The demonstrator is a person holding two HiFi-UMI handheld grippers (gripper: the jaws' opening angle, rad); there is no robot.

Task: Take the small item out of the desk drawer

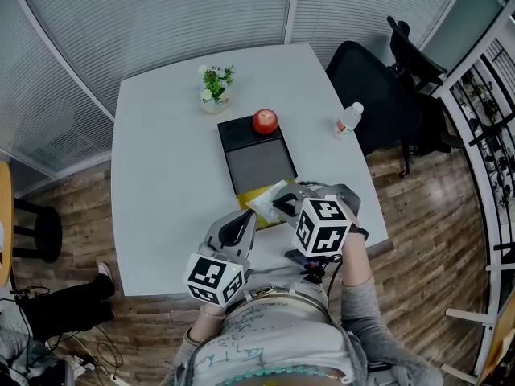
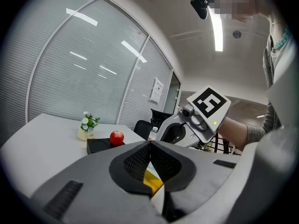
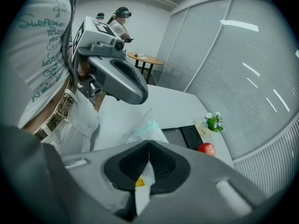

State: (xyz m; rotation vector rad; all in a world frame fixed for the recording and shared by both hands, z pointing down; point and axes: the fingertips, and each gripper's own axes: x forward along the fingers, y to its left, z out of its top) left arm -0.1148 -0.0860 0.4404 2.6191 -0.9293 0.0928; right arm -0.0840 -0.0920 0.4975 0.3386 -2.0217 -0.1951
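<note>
My right gripper (image 1: 279, 203) (image 3: 148, 146) is shut on a small clear plastic packet (image 1: 266, 200) (image 3: 143, 129) with a white and yellow inside, held just above the table's near edge. The packet's end sticks out past the pads. A yellow sheet (image 1: 251, 194) lies under it on the white table (image 1: 161, 159). My left gripper (image 1: 244, 219) (image 2: 149, 146) hovers close on the left with its pads pressed together and nothing between them. No drawer shows in any view.
A black tray (image 1: 238, 132) with a red apple (image 1: 265, 121) and a grey pad (image 1: 259, 167) lie mid-table. A small potted plant (image 1: 216, 87) and a water bottle (image 1: 348, 119) stand farther back. A black office chair (image 1: 374, 87) is at the right.
</note>
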